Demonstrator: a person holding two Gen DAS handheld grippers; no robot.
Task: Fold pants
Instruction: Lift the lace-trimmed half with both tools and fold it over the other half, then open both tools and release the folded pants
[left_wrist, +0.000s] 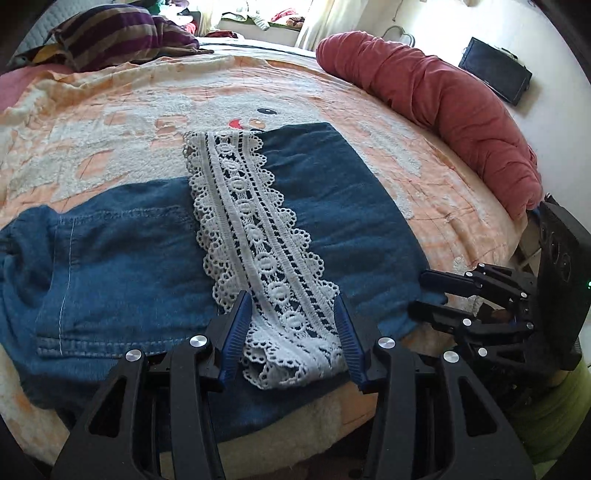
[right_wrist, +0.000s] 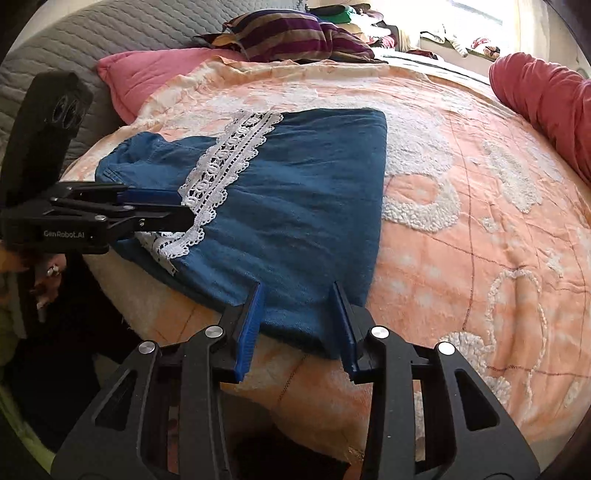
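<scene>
Blue denim pants (left_wrist: 122, 258) with a white lace strip (left_wrist: 255, 221) lie folded flat on the peach bedspread (left_wrist: 92, 122), close to its near edge. My left gripper (left_wrist: 291, 298) stands open over the near end of the lace, one finger on each side of the bunched lace hem. My right gripper (right_wrist: 298, 287) is open too, straddling the near right corner of the pants (right_wrist: 295, 192). In the right wrist view the left gripper (right_wrist: 184, 207) shows from the side at the lace (right_wrist: 229, 155). The right gripper (left_wrist: 417, 293) shows at the denim corner in the left wrist view.
A rolled red blanket (left_wrist: 443, 99) lies along the bed's right side. A striped purple cushion (left_wrist: 110, 37) and a pink pillow (right_wrist: 147, 74) sit at the far left. The bed's edge drops off just below both grippers. A hand (right_wrist: 51, 273) holds the left gripper.
</scene>
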